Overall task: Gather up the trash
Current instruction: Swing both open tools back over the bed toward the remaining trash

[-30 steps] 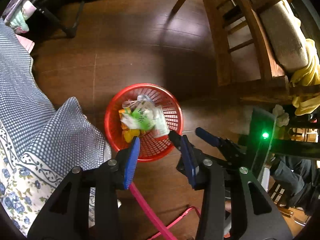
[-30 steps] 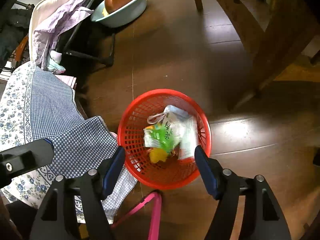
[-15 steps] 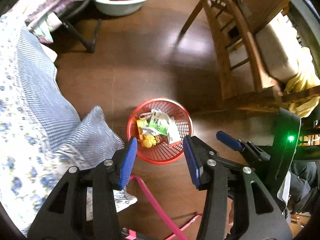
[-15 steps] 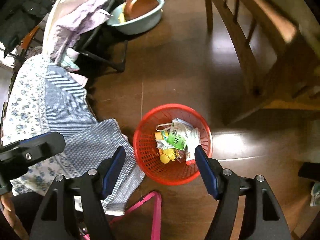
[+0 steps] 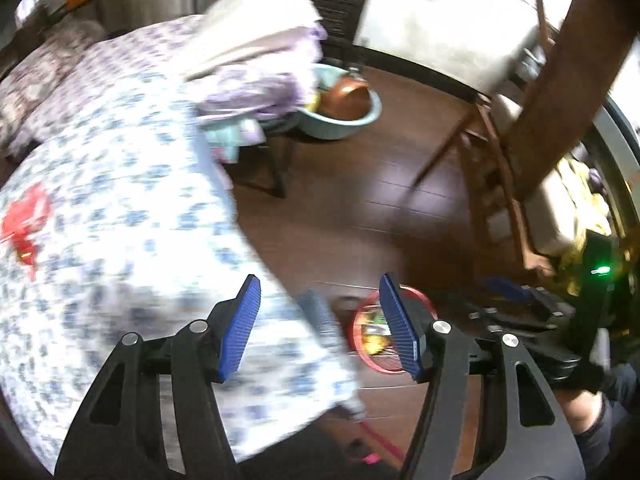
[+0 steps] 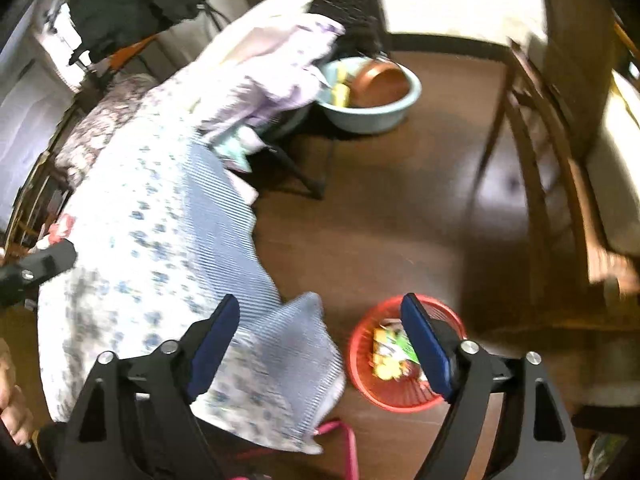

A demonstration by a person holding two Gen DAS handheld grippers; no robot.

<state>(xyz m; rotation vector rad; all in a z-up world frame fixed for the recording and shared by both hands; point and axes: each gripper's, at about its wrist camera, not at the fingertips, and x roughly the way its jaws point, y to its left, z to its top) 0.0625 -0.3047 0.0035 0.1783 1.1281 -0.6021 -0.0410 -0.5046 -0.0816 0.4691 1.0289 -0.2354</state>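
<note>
The left hand-held gripper (image 5: pixel 320 326) was seen with its blue ribbed pads (image 5: pixel 240 328) spread wide apart and nothing held between them. The right hand-held gripper (image 6: pixel 320 344) was likewise found wide open and empty, its dark blue pads (image 6: pixel 424 348) well separated. Both were held above the dark brown wooden floor (image 6: pixel 380 220). The round red plastic mesh basket (image 6: pixel 384 396) was noted standing on the floor, low in both views, partly hidden behind the right-side pad of each gripper; it was also recorded in the left wrist view (image 5: pixel 364 354). Crumpled wrappers in yellow, green and white (image 6: pixel 390 354) were observed lying inside the basket. A white cloth with blue floral print and a blue checked border (image 6: pixel 168 264) was seen draped over a surface to the left, one corner hanging down just beside the basket. On that cloth, a piece of red crumpled material (image 5: pixel 24 224) was logged at the far left of the left wrist view; its nature could not be determined owing to blur. A pale blue round plastic basin (image 6: pixel 372 116) holding a copper-brown bowl (image 6: pixel 380 84) was noted farther off on the floor, near a heap of lilac and white fabric (image 6: pixel 276 68). A brown wooden chair (image 6: pixel 552 152) was recorded at the right.
</note>
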